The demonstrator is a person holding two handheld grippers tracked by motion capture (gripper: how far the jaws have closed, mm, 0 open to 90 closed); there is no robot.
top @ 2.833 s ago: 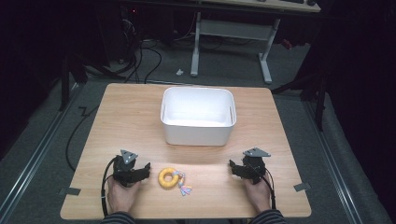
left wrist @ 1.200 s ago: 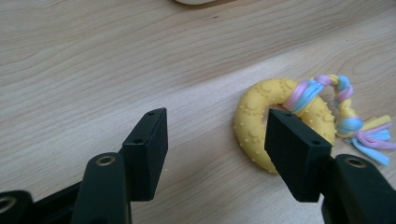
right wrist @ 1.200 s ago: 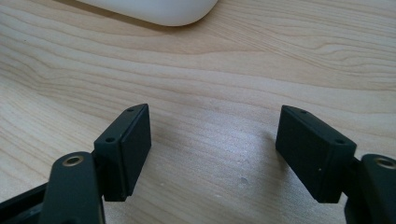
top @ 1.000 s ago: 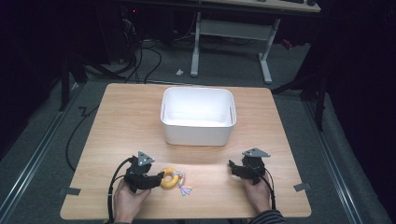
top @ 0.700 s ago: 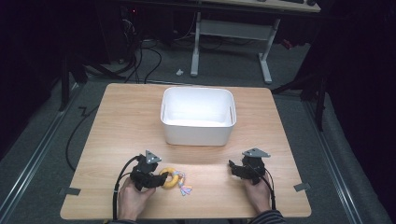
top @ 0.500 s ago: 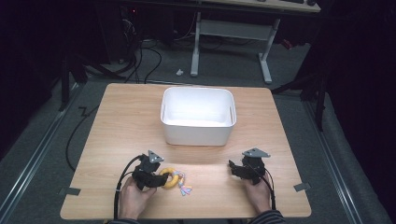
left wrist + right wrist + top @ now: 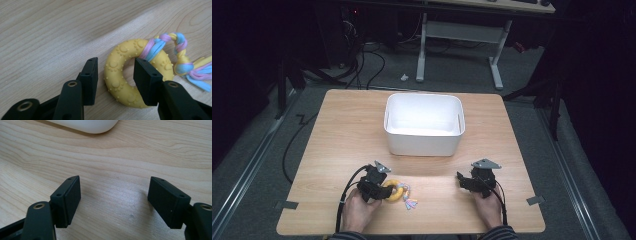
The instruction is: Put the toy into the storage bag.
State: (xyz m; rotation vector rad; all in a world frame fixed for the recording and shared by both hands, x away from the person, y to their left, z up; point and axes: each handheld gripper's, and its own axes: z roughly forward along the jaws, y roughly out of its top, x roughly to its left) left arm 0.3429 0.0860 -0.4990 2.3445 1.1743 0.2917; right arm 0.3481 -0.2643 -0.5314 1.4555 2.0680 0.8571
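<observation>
Though tiny overhead, ring's (image 7: 120, 75) bumps closeup

A yellow ring toy (image 7: 120, 82), studded with paw-print bumps and knotted with a pink, blue and yellow braided rope (image 7: 175, 50), lies flat on the table's near edge.

A light wooden tabletop (image 7: 342, 130) stands on grey carpet (image 7: 257, 165); a white-legged desk (image 7: 462, 35) stands far behind in dim, dark surroundings.
</observation>
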